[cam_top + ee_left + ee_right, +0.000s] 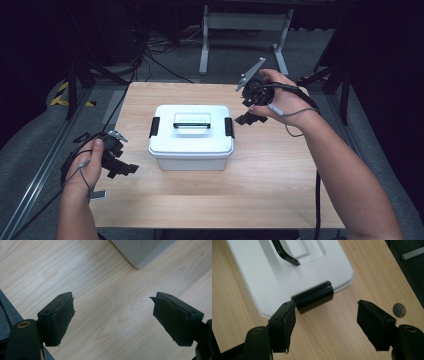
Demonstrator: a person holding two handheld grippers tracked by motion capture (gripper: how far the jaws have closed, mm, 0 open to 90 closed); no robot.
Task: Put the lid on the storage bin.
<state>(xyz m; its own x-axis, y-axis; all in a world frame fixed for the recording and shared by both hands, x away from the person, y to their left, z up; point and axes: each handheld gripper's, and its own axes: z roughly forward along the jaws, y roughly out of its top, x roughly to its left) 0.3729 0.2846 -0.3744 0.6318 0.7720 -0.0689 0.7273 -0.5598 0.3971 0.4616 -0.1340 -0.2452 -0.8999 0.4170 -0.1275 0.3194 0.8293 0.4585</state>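
Dark floor with cables surrounds the light wooden table, which carries everything. At its middle stands the white rectangular plastic box with a closed lid, looking stiff, smooth and probably light. Two black side latches hold the lid; the right latch sits just before the right tongs, which are wide open and empty. I judge the black top handle the best hold. The left tongs, also wide open and empty, hover near the box's corner.
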